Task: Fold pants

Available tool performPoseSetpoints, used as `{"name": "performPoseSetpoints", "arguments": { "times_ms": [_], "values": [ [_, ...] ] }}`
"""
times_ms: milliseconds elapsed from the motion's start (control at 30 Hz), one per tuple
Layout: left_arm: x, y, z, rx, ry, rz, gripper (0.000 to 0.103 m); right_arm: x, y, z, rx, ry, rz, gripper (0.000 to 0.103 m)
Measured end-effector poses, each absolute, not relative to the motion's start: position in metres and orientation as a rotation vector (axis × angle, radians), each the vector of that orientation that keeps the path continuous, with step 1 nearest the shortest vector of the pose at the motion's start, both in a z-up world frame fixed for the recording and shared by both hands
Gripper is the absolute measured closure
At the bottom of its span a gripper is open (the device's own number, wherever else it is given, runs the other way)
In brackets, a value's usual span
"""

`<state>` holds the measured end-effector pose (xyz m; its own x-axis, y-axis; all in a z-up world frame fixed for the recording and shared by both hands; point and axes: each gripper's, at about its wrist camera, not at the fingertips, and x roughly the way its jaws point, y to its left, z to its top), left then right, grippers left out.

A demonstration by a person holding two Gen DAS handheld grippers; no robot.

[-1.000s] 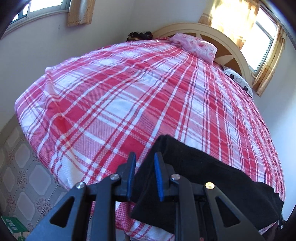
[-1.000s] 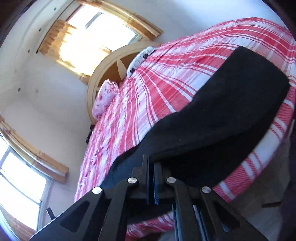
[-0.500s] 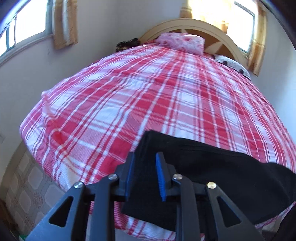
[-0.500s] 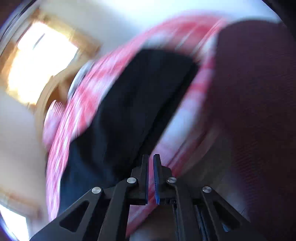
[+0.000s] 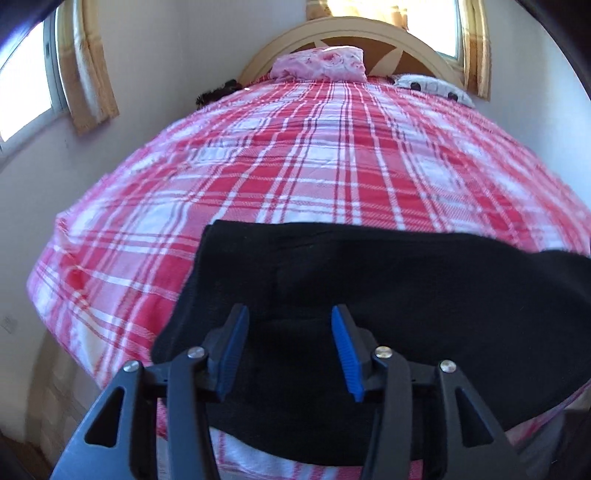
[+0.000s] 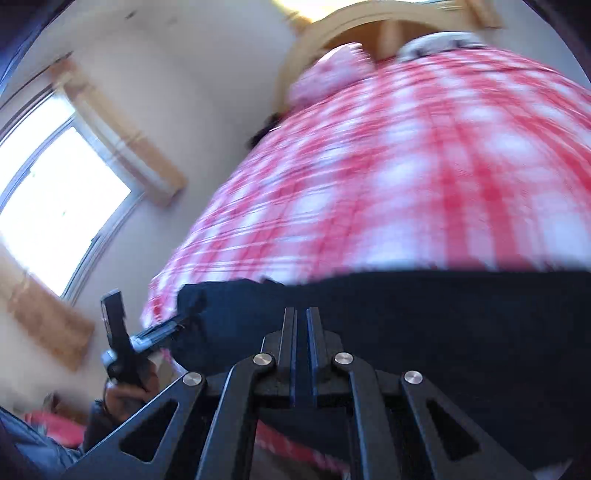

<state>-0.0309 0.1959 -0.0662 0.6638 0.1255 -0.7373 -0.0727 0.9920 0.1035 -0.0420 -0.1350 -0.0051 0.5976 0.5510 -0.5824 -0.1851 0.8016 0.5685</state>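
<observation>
Black pants (image 5: pixel 406 295) lie folded across the near end of a bed with a red-and-white plaid sheet (image 5: pixel 314 166). My left gripper (image 5: pixel 288 314) hovers over the pants' left part. Its jaws are opening, and its blue pads (image 5: pixel 232 354) stand apart without pressing any cloth. In the blurred right wrist view the pants (image 6: pixel 443 314) form a dark band across the bed's near edge. My right gripper (image 6: pixel 301 312) is shut just in front of that band with nothing seen between its fingers. The left gripper (image 6: pixel 173 328) also shows there, at the pants' left corner, held by a hand (image 6: pixel 125 391).
A pink pillow (image 5: pixel 321 62) and a spotted white one (image 5: pixel 432 85) lie against the curved wooden headboard (image 5: pixel 347 33). Curtained windows (image 6: pixel 55 206) are in the left wall and behind the bed. Floor shows past the bed's left corner (image 5: pixel 55 387).
The left jaws have spread wider and the left view has rolled level and shifted right over the pants. The right gripper swung fast and now faces the headboard, still shut.
</observation>
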Motion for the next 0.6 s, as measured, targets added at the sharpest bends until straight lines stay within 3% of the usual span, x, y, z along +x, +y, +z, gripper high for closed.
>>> {"name": "performPoseSetpoints", "arguments": {
  "times_ms": [167,333,500,600],
  "values": [
    [-0.039,0.211,-0.069,0.073,0.836,0.123,0.051,0.037,-0.093,-0.027,0.434,0.904,0.579,0.097],
    [-0.037,0.223,-0.073,0.059,0.823,0.145,0.050,0.051,-0.056,-0.064,0.455,1.043,0.671,0.097],
    [-0.021,0.227,-0.077,0.053,0.825,0.200,0.031,0.037,-0.041,-0.068,0.419,1.092,0.717,0.097],
    [-0.018,0.239,-0.079,-0.047,0.837,0.181,0.030,0.029,-0.035,-0.072,0.366,1.131,0.719,0.097]
  ]
}}
